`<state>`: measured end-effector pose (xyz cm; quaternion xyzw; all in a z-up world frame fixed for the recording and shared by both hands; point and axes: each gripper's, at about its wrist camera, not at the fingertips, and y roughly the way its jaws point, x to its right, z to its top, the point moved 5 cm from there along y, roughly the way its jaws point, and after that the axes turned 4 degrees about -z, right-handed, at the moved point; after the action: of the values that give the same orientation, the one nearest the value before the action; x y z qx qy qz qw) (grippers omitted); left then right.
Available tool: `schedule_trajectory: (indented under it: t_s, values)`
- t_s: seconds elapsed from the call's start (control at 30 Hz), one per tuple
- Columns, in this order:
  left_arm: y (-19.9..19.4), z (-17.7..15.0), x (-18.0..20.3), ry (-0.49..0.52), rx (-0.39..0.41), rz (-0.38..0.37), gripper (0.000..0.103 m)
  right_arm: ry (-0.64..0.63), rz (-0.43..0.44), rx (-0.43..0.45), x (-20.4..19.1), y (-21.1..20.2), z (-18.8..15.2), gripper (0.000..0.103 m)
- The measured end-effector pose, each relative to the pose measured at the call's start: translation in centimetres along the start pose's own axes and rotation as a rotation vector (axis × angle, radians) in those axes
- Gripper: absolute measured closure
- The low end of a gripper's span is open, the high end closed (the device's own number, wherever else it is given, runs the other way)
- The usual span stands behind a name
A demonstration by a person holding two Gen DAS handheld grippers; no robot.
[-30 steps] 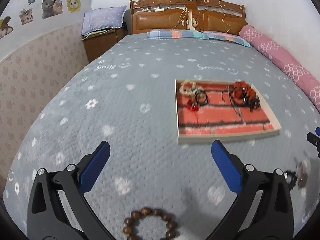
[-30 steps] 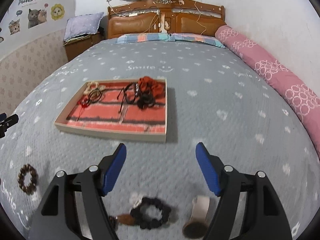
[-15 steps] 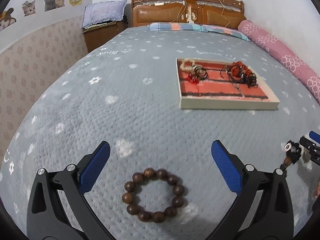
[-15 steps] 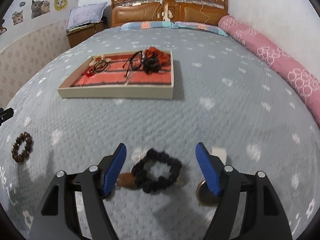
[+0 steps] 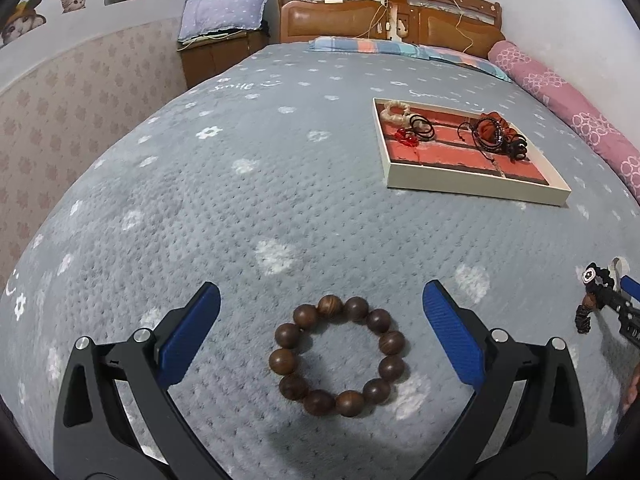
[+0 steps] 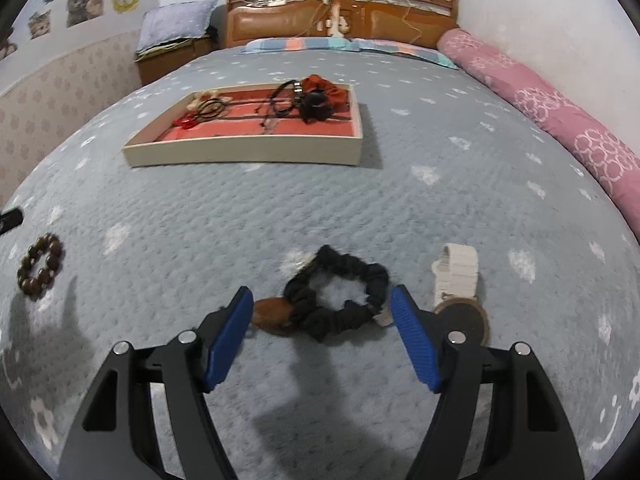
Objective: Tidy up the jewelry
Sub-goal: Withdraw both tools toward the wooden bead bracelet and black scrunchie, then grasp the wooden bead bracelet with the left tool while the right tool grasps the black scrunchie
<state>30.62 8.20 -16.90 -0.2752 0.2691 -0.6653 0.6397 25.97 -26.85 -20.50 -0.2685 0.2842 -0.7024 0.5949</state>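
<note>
— Two loose pieces near you: one bead bracelet (image 5: 338, 356) between your left gripper's (image 5: 320, 336) wide-open jaws, untouched; one black scrunchie (image 6: 336, 298) between your right gripper's (image 6: 322, 330) open jaws, also untouched.

— And the tray (image 6: 248, 154)?

— One, farther up the grey bedspread (image 5: 240, 200) toward the headboard (image 6: 340, 12). Only your right view shows the watch (image 6: 458, 288), just right of the scrunchie.

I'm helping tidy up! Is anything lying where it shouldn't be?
Yes. A brown wooden bead bracelet, a black fabric scrunchie and a white-strapped watch lie loose on the grey bedspread, outside the cream tray with the red lining where the other jewelry sits. Nothing looks broken.
</note>
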Motion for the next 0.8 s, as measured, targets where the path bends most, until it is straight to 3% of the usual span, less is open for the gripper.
schedule_trajectory:
  t_s: [0.1, 0.23, 0.53, 0.8]
  values:
    - [0.2, -0.3, -0.4, -0.007, -0.001, 0.003, 0.005, 0.039, -0.009, -0.001, 1.1, 0.4, 0.8, 0.034]
    - [1.0, -0.9, -1.0, -0.025, -0.016, 0.002, 0.005, 0.033, -0.021, -0.026, 1.6, 1.5, 0.8, 0.048]
    - [1.9, -1.7, -1.5, 0.009, -0.025, 0.001, 0.008, 0.051, -0.030, -0.045, 2.3, 2.6, 0.3, 0.052]
    - [3.1, -3.3, -1.9, 0.028, -0.076, -0.024, 0.022, 0.043, -0.028, -0.055, 2.0, 3.3, -0.1, 0.056]
